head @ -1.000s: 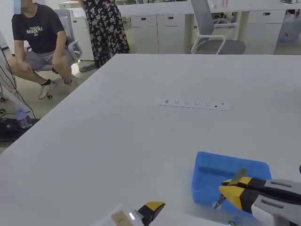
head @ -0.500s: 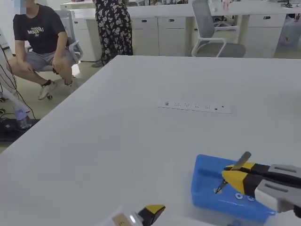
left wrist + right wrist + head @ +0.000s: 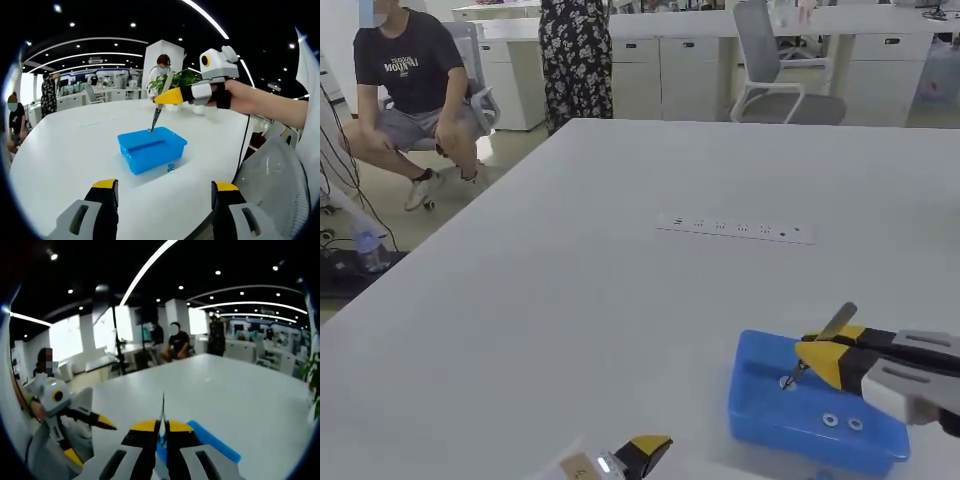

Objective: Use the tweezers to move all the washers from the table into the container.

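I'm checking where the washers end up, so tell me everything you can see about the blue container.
The blue container is an open rectangular tray, plastic-looking, with rounded corners and low walls. It sits flat on the white table. Two washers lie on its floor. The tweezers, clamped in the right gripper, point tip-down into it; contact is unclear. The left gripper view shows what looks like another washer on the table just outside its wall.
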`<state>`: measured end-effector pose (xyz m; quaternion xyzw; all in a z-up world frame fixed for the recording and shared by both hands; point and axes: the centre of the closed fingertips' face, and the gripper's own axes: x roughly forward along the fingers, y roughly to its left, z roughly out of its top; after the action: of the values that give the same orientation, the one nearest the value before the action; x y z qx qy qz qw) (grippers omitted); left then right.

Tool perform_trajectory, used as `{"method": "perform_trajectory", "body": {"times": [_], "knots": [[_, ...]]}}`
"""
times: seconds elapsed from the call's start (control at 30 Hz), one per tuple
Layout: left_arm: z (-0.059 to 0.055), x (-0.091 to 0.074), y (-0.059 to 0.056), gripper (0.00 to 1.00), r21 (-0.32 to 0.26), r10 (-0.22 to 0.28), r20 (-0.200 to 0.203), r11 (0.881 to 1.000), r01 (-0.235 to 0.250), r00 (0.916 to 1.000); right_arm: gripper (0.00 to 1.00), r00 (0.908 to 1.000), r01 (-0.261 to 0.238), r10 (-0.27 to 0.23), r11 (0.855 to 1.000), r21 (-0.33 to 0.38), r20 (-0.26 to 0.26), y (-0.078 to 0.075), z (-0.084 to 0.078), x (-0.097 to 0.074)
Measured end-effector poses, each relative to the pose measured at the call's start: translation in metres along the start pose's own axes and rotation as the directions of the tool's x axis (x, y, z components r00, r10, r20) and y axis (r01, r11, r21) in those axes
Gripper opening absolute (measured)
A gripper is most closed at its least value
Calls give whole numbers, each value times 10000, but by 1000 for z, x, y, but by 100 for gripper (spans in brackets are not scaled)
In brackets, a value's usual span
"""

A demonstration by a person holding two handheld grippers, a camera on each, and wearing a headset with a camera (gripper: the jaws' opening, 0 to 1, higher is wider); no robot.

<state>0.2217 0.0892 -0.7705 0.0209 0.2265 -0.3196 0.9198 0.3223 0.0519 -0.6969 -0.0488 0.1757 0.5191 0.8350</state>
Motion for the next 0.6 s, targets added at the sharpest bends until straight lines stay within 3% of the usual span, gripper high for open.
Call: {"method": "perform_trajectory", "body": {"times": [0.6], "knots": [[-2, 0, 0, 76, 34, 24, -133, 10000, -23, 9999, 3, 9994, 245, -237, 9993, 298, -251, -11, -13, 5]]}}
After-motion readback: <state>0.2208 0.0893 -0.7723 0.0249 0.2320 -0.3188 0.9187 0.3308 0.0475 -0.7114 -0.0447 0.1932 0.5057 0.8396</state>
